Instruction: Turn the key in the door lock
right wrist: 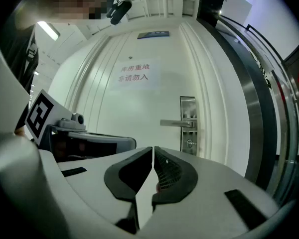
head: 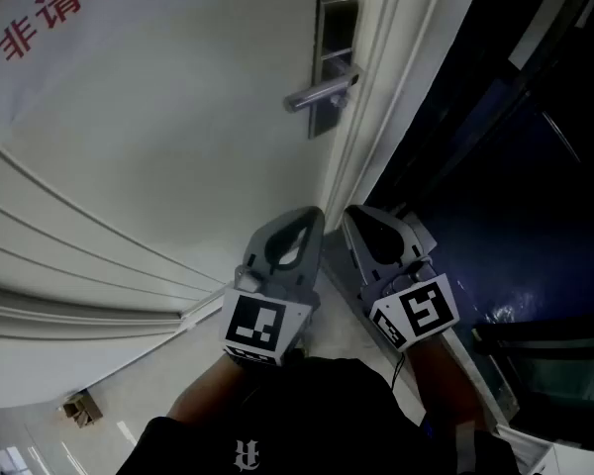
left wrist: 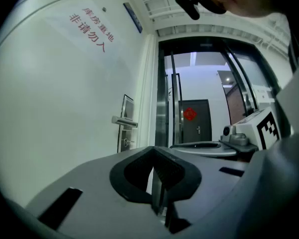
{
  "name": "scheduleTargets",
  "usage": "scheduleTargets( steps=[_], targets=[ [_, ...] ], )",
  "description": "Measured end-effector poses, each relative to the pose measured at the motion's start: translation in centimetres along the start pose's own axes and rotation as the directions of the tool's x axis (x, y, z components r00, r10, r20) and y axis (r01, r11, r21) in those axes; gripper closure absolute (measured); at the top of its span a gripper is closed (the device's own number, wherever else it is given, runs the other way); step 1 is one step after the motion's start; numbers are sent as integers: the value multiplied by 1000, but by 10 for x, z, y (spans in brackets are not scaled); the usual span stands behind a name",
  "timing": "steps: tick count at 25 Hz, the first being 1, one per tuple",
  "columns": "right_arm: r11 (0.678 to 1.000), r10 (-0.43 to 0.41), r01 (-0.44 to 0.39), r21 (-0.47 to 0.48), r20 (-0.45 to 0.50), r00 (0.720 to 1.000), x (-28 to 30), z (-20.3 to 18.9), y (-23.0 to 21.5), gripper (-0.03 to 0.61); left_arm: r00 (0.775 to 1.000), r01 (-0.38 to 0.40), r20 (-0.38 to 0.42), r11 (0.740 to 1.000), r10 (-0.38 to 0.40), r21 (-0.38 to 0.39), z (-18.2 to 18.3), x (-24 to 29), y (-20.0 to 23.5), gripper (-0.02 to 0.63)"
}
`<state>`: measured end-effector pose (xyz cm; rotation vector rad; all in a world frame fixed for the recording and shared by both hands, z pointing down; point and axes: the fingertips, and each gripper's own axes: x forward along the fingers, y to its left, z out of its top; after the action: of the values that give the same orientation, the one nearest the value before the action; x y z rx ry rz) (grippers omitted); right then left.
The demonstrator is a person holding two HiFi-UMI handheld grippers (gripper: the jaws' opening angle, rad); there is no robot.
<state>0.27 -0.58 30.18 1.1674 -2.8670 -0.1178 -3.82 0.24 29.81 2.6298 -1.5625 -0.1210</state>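
Note:
A white door [head: 158, 146] carries a steel lock plate [head: 335, 28] with a lever handle [head: 320, 93]. The handle [left wrist: 123, 121] also shows in the left gripper view, with a small key [left wrist: 125, 142] sticking out of the cylinder below it. In the right gripper view the key [right wrist: 190, 143] sits under the handle [right wrist: 178, 123]. My left gripper [head: 305, 213] and right gripper [head: 356, 210] hang side by side below the handle, well short of the door. Both are shut with nothing between the jaws [left wrist: 154, 166] [right wrist: 153, 153].
A paper sign with red characters [head: 40, 13] is stuck high on the door. The white door frame [head: 376, 117] runs along the lock side, with dark glass doors [head: 515, 186] beyond it. A small cardboard box [head: 82, 407] lies on the floor at the lower left.

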Motion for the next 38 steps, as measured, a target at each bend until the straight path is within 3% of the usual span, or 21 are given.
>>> scheduleTargets(
  steps=[4,7,10,12,15,19,25,27,28,29,31,33,36,38],
  targets=[
    [999,-25,24,-34,-11,1000,34,-4,-18,560,1000,6,-1,1000,-6,-12,0,22,28,606],
    [992,-61,54,-118,-50,997,54,-9,-39,560,1000,23,-15,1000,-23,-18,-2,37,37,606],
    [967,-125,101,-234,-94,988,75,-11,-63,558,999,28,-20,999,-28,-23,-2,50,44,606],
    [933,-159,118,-339,-95,983,88,-9,-77,558,1000,19,-19,1000,-20,-16,0,56,48,606],
    [854,-173,108,-509,-83,981,107,-8,-93,543,1000,-13,-15,1000,13,-5,4,64,54,606],
    [749,-164,73,-658,-78,983,134,-16,-103,493,997,-81,-18,997,81,1,2,74,68,606],
    [522,-158,40,-852,-51,986,159,-28,-105,488,988,-151,-24,989,151,0,-1,90,84,606],
    [478,-173,54,-876,-35,984,166,-28,-108,488,985,-171,-23,985,171,-3,0,94,89,606],
    [473,-181,63,-879,-27,983,168,-28,-110,489,984,-179,-23,984,179,-5,0,95,91,606],
    [483,-184,68,-873,-25,983,169,-27,-110,490,983,-185,-24,983,184,-5,0,96,92,606],
    [553,-181,69,-830,-39,983,169,-28,-111,531,981,-191,-27,982,191,-1,-1,97,94,606],
    [678,-165,67,-732,-63,984,171,-28,-111,555,980,-196,-24,981,196,2,0,97,96,606],
    [874,-122,58,-483,-102,987,170,-27,-114,555,979,-200,-25,980,200,5,-2,94,99,606],
    [944,-93,52,-327,-113,989,170,-26,-116,555,980,-196,-24,981,196,9,-3,93,99,606]
  ],
)
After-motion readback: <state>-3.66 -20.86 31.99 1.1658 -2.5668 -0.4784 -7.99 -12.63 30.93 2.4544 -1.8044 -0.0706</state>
